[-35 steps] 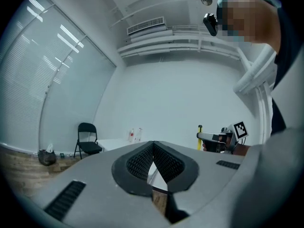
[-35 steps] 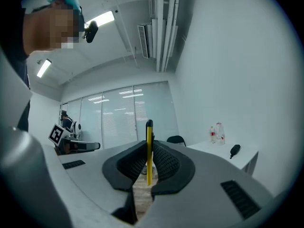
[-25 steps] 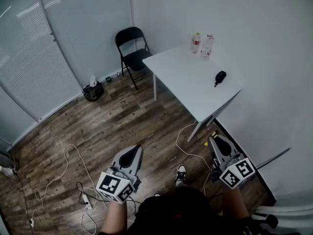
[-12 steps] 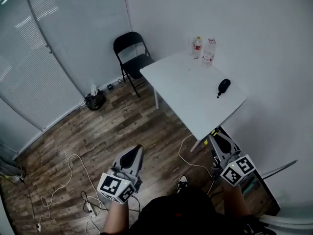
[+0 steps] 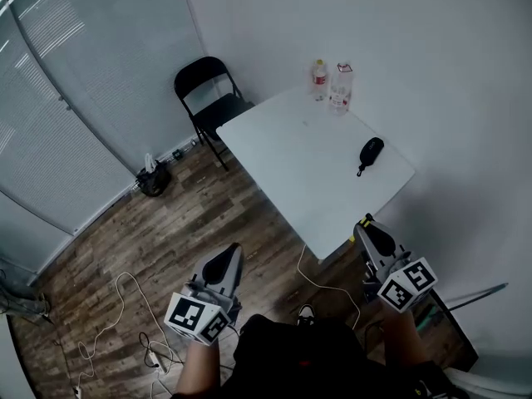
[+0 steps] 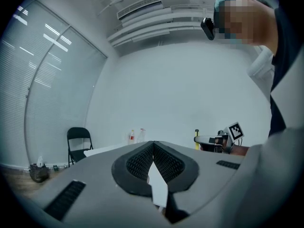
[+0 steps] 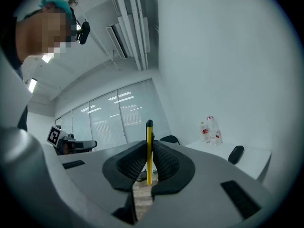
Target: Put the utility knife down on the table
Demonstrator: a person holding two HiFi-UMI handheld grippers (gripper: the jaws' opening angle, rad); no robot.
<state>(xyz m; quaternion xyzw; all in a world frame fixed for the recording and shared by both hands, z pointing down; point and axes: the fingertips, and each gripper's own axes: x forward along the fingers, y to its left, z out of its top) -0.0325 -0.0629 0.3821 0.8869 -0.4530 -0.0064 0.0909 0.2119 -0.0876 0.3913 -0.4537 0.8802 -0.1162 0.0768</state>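
A yellow utility knife [image 7: 149,151] stands on edge between the jaws of my right gripper [image 7: 148,142], which is shut on it. In the head view the right gripper [image 5: 365,224] hangs just short of the near corner of the white table [image 5: 291,152], to the corner's right. My left gripper [image 5: 227,254] is over the wooden floor, left of the table, its jaws closed with nothing between them. From the left gripper view [image 6: 152,143] the knife [image 6: 196,137] shows as a yellow tip on the right gripper [image 6: 211,140].
On the table lie a black pouch [image 5: 371,150] and two bottles [image 5: 330,80] at the far edge. A black folding chair [image 5: 204,90] stands beyond the table's left end. White cables [image 5: 125,306] and a dark bag [image 5: 152,178] are on the floor.
Both grippers have been carried forward towards the table. Its near corner, a good way off before, now lies close beside the right gripper. The jaws have not changed.
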